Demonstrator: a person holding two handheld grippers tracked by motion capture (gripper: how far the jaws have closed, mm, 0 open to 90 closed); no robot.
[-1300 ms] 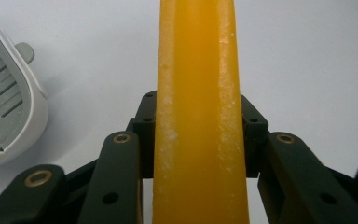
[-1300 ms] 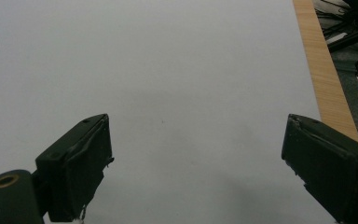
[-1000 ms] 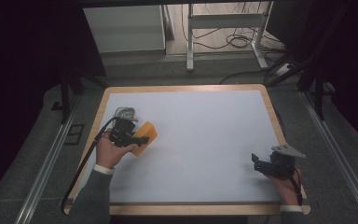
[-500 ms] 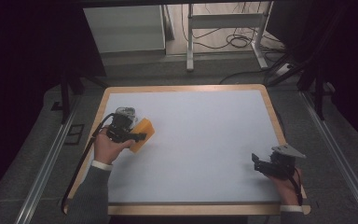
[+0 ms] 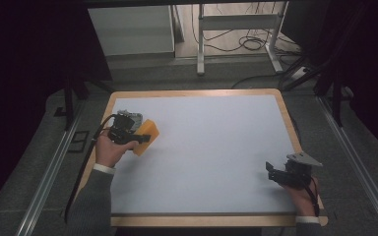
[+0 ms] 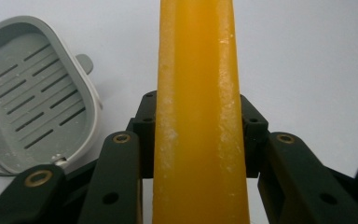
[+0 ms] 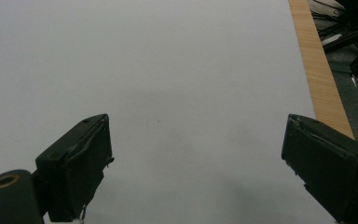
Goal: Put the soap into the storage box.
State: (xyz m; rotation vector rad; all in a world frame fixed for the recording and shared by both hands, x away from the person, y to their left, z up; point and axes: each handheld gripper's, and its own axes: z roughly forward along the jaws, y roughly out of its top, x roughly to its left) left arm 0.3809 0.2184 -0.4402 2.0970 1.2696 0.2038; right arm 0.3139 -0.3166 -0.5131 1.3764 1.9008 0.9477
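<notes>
Meanwhile, at the table's near left, our left claw (image 6: 196, 140) clamps a bar of yellow-orange soap (image 6: 196, 107) by its two broad faces, the bar standing on edge between the jaws and reaching forward well past their tips; from above, the left claw (image 5: 137, 138) and its soap (image 5: 146, 135) sit just ahead of the hand. Just beside that claw, off its left jaw, a grey soap dish (image 6: 32, 95) lies open and holds nothing. We judge the risk to be a slip: the bar looks waxy and smooth, dusted with pale flecks along its rounded edges, and a hard block held only near its back end could twist or slide out if tilted, or catch on the dish's raised rim and tip the light plastic tray. The dish is a rounded rectangle with slotted drain ribs and a small tab at its side. Our right claw (image 7: 196, 154) stands wide with nothing between its jaws, over bare matte white table (image 7: 168, 60) edged in pale wood.
</notes>
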